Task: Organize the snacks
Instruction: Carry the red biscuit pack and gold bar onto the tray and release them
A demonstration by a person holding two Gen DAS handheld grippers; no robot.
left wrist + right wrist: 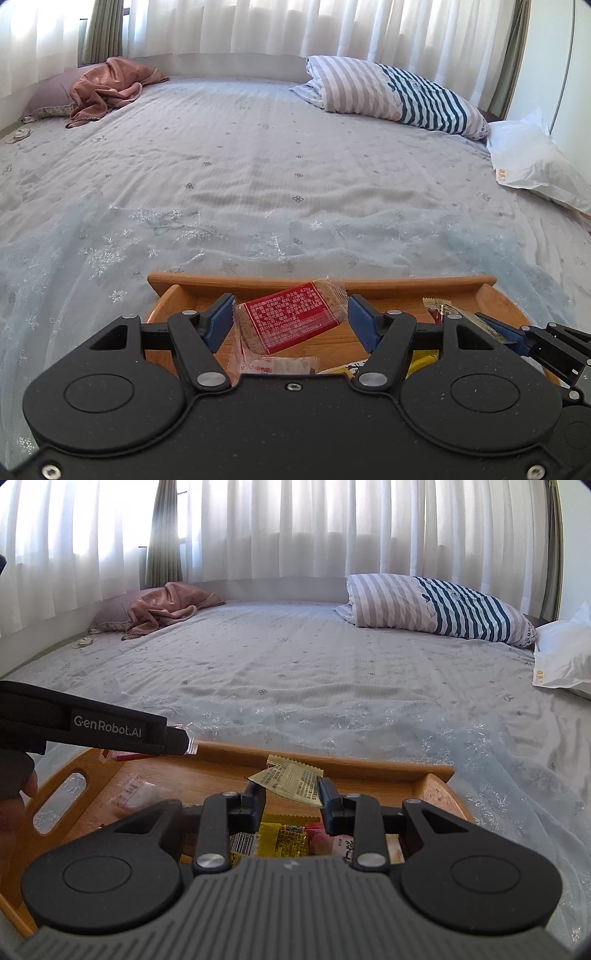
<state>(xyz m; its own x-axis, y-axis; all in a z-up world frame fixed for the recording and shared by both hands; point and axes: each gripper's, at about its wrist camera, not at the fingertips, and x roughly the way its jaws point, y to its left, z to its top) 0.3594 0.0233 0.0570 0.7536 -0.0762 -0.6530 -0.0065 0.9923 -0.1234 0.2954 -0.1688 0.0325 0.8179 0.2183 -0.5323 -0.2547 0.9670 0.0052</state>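
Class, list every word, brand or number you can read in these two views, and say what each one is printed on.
"GenRobot.AI": white lettering on the black side of the left gripper.
Red-label snack packet: white print, too small to read.
Cream snack packet: black print, too blurred to read.
Yellow snack packet: black print and a barcode, unreadable.
White bag: small orange mark, unreadable.

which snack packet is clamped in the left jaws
The red-labelled clear biscuit packet, pinched between the left gripper's blue pads above the wooden tray. The cream packet sits in the right gripper; the rest lie loose.
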